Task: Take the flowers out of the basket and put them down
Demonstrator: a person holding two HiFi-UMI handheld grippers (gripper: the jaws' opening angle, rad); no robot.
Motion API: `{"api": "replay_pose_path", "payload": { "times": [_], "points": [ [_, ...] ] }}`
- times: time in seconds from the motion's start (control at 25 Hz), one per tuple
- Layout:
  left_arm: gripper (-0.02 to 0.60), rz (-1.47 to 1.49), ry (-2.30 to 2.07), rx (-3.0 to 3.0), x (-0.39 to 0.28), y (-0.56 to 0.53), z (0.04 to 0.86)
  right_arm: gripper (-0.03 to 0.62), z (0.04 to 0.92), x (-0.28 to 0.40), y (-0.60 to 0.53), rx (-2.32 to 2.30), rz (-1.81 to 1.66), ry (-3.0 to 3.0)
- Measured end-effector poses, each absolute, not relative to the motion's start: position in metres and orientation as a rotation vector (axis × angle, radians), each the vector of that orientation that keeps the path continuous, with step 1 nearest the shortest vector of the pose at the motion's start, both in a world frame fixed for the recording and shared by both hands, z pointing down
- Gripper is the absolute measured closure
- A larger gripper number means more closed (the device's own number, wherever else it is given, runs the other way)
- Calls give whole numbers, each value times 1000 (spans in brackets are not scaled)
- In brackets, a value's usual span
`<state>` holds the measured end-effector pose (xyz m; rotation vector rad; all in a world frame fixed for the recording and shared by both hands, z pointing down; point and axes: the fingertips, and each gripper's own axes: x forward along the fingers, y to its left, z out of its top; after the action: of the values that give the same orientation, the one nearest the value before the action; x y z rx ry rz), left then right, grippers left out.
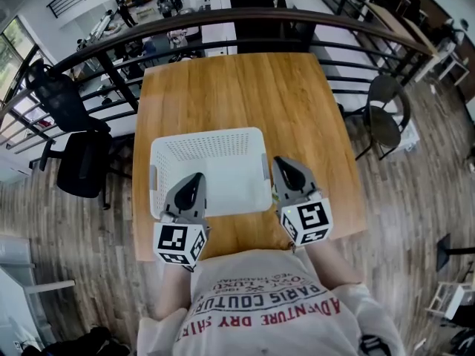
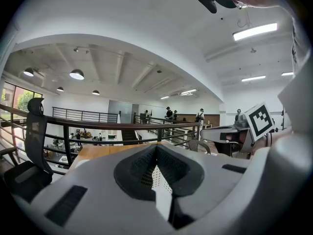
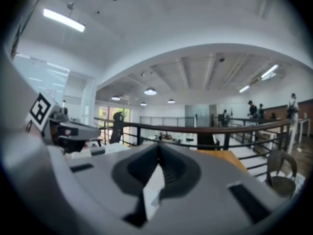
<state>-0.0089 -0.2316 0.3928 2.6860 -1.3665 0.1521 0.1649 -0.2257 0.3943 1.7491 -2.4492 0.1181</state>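
Clearly left gripper (image 1: 196, 179), right gripper (image 1: 283, 163) both closed tight; basket (image 1: 211, 153) near rim partly hidden behind them.

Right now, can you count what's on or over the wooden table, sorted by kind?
White basket: 1
Hand-held grippers: 2, the left hand-held gripper and the right hand-held gripper
Flowers: 0 in view
Total: 3
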Motion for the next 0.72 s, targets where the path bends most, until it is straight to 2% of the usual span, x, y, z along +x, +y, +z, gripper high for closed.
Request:
{"api": "replay_pose_path", "payload": {
  "times": [0.72],
  "points": [
    [555,131,-1368,2687,-16,-235,391,566,397,144,-229,1678,86,-2483]
  ]
}}
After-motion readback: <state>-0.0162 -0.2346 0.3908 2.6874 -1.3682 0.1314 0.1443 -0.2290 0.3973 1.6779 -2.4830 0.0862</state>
